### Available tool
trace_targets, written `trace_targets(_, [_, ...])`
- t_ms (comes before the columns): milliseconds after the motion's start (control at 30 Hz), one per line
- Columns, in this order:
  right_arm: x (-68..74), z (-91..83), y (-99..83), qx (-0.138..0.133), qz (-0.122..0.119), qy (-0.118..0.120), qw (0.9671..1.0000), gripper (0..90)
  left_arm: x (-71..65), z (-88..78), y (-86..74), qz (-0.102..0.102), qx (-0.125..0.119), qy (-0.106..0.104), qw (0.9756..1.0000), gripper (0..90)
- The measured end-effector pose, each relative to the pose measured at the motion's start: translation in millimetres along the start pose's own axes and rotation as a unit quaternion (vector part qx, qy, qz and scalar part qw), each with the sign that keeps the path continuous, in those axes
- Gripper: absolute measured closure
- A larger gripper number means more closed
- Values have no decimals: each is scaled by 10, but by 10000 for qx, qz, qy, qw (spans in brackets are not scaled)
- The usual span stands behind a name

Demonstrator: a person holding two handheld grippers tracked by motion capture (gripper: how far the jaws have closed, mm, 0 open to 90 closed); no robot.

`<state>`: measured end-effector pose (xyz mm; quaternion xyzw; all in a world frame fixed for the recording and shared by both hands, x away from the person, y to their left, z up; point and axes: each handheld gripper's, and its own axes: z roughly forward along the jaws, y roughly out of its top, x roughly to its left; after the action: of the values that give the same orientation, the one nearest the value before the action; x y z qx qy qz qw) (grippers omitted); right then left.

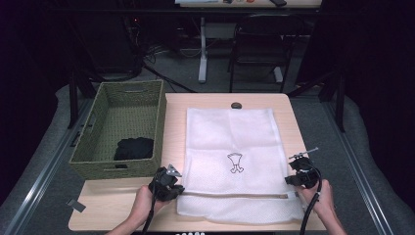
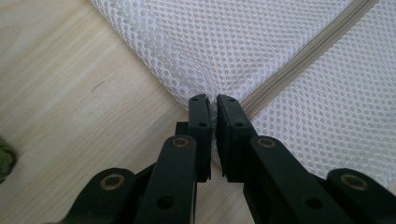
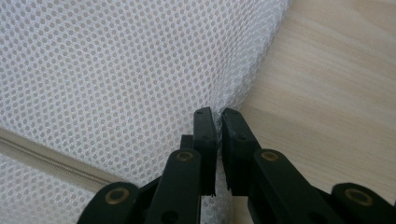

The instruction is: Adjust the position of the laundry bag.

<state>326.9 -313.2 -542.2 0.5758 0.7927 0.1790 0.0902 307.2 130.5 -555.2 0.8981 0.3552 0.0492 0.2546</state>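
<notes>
Here both pairs of jaws are pinched shut on the mesh bag (image 1: 234, 159): the left gripper (image 2: 211, 100) clamps its left edge just by the zipper (image 2: 299, 60), the right gripper (image 3: 218, 114) clamps the right edge a little above the zipper. To do this well, I judge the two hands should lift and move together, level and at one pace, keeping the mesh lightly taut so neither edge slips out or sags. The bag is white, fine-holed and flat, with a small black drawing near its middle. It lies on the table (image 1: 147, 203), right of the green basket (image 1: 147, 169) holding a dark cloth (image 1: 133, 148)
</notes>
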Motion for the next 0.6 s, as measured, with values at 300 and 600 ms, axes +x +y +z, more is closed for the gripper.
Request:
trace_targets(300, [128, 45, 139, 35, -176, 46, 9998, 854, 125, -87, -54, -179, 13, 39, 9998, 852])
trace_targets(600, [284, 87, 286, -1, -356, 90, 9993, 855, 239, -153, -117, -181, 105, 178, 9996, 852])
